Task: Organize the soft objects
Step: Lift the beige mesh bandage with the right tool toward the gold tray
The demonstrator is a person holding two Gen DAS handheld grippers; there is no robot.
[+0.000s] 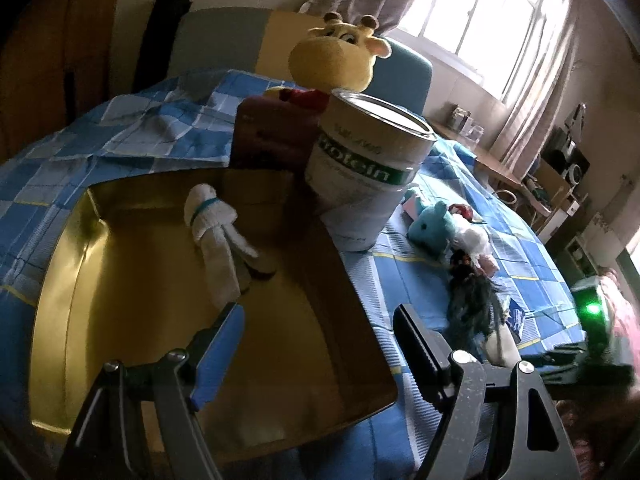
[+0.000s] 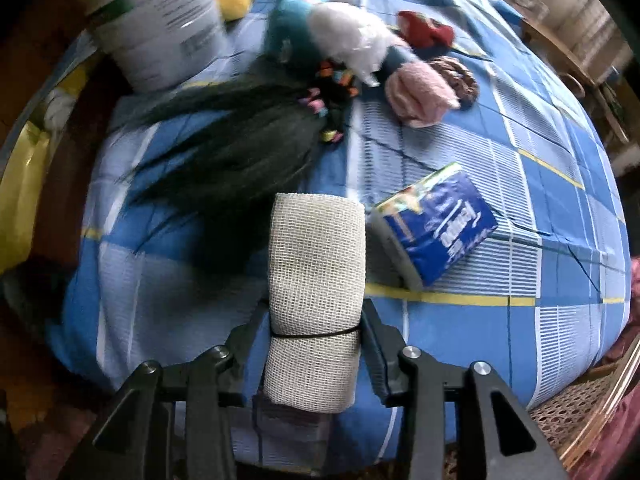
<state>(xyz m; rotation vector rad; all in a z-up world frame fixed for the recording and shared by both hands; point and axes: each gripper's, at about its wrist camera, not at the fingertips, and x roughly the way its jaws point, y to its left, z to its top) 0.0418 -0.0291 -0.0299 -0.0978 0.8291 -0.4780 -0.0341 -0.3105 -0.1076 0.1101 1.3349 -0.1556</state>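
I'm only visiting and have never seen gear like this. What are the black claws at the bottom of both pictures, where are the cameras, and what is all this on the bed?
There is no robot: a person holds a two-finger gripper in each hand, and each carries a wide-angle camera looking along its fingers. One picture comes from the left gripper, which stands open and empty over a gold tray that has a white rolled sock in it. The other comes from the right gripper, whose fingers sit either side of a beige bandage roll. On the blue checked bedspread lie a protein tin, a giraffe plush, a dark wig, a blue tissue pack and small plush toys.
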